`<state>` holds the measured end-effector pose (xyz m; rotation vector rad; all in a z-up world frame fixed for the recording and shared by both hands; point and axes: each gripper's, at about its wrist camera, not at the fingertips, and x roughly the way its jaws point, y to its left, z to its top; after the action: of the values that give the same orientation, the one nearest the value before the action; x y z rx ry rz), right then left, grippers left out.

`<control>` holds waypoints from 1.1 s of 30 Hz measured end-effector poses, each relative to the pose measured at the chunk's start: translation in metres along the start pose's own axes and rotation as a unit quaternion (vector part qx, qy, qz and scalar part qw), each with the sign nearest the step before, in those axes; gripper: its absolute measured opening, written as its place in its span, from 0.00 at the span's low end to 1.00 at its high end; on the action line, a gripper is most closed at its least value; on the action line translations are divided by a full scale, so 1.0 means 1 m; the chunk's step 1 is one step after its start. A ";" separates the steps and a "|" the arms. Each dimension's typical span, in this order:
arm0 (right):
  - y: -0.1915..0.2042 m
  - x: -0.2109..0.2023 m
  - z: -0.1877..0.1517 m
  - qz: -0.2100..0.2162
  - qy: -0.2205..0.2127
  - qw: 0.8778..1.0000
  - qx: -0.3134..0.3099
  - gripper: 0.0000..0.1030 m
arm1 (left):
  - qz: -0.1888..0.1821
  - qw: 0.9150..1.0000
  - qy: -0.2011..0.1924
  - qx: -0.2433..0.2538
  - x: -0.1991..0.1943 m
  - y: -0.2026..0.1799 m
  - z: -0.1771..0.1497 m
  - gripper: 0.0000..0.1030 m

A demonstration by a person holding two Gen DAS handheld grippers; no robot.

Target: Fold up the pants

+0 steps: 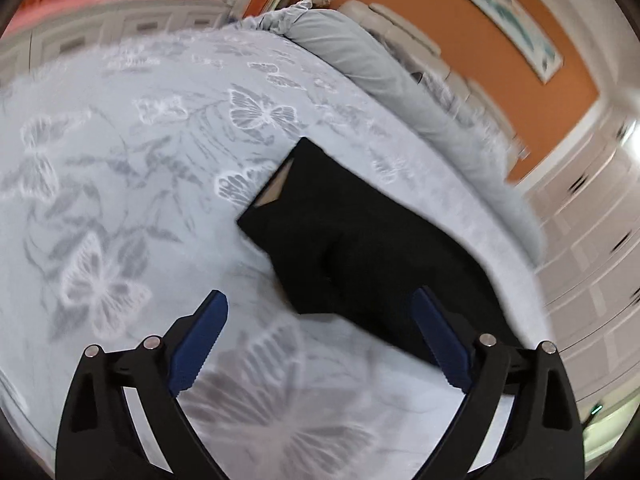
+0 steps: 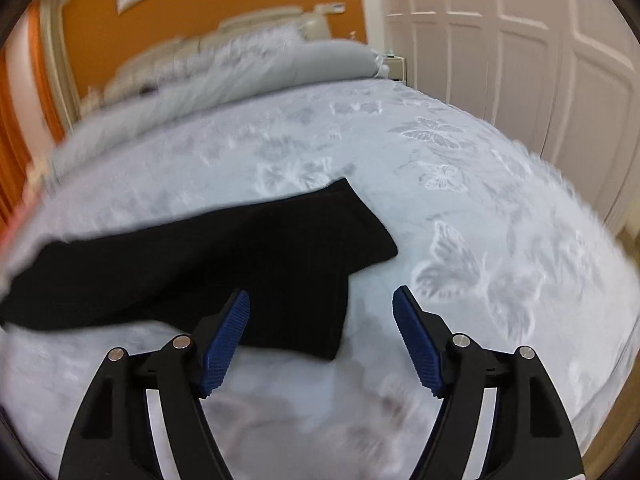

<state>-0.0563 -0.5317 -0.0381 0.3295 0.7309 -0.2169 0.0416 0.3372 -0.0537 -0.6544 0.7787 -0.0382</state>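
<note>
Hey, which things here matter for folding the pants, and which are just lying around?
For the job:
black pants
left tool, open
right tool, open
bedspread they lie on

Just there:
grey pillow
wall picture
white closet doors

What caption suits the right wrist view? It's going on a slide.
Right gripper open and empty above black pants lying on a butterfly-print bedspread.

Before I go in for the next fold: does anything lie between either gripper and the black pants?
Nothing visible does. The pants lie flat on the butterfly bedspread, and the open left gripper and open right gripper face them with only bare bedspread between.
</note>
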 end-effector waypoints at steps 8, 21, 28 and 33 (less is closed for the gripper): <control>0.048 0.001 -0.016 0.173 0.035 0.979 0.103 0.77 | -0.123 0.966 0.121 -0.193 0.077 0.010 -0.004 0.90; 0.072 0.067 0.016 0.138 0.118 0.968 0.174 0.77 | -0.156 0.917 0.175 -0.322 0.131 0.009 0.016 0.70; 0.082 0.101 0.066 0.065 0.095 0.981 0.154 0.05 | -0.119 0.959 0.150 -0.211 0.122 -0.019 0.058 0.03; 0.106 0.013 0.102 0.150 -0.078 0.984 0.054 0.04 | -0.134 0.989 0.054 -0.025 0.059 -0.083 0.097 0.04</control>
<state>0.0481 -0.4719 0.0472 0.5159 0.5079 0.0034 0.1652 0.3067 0.0057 -0.8059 0.7932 -0.3032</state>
